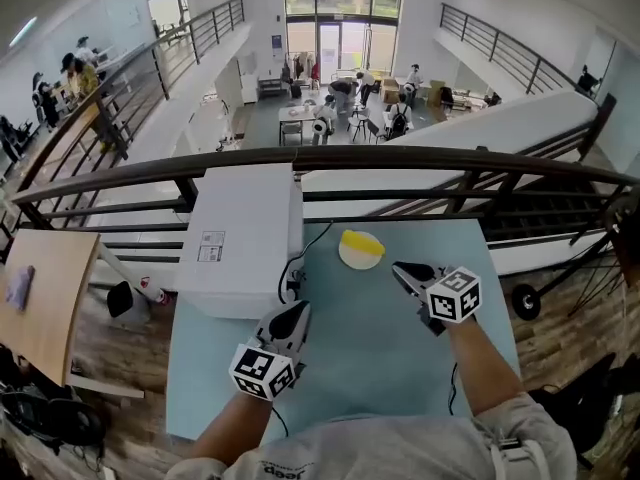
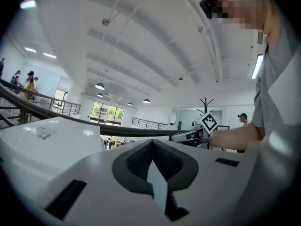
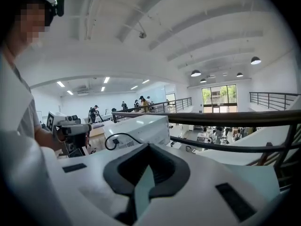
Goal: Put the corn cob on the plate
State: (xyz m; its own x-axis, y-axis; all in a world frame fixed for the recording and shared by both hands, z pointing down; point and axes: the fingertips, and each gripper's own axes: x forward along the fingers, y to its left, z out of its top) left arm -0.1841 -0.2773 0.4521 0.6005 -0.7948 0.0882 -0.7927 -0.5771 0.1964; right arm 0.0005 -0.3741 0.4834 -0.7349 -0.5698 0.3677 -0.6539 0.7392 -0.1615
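1. Head view: the corn cob (image 1: 364, 241) already lies on the plate (image 1: 351, 260), at the far side of the table (image 1: 380, 368). I judge the placing done. Your left gripper (image 1: 298, 312) hangs on the near side of the plate and to its left. Your right gripper (image 1: 401, 270) is just to the plate's right. Neither touches it.
2. Left gripper view: your jaws are pressed together with nothing between them. The plate is out of sight here.
3. Right gripper view: these jaws are also pressed together on nothing. The white box (image 3: 138, 126) that stands left of the plate fills the view ahead; the plate itself does not show.
4. To finish cleanly, draw both grippers away wide of the plate. A brush on its rim could roll the cob off.
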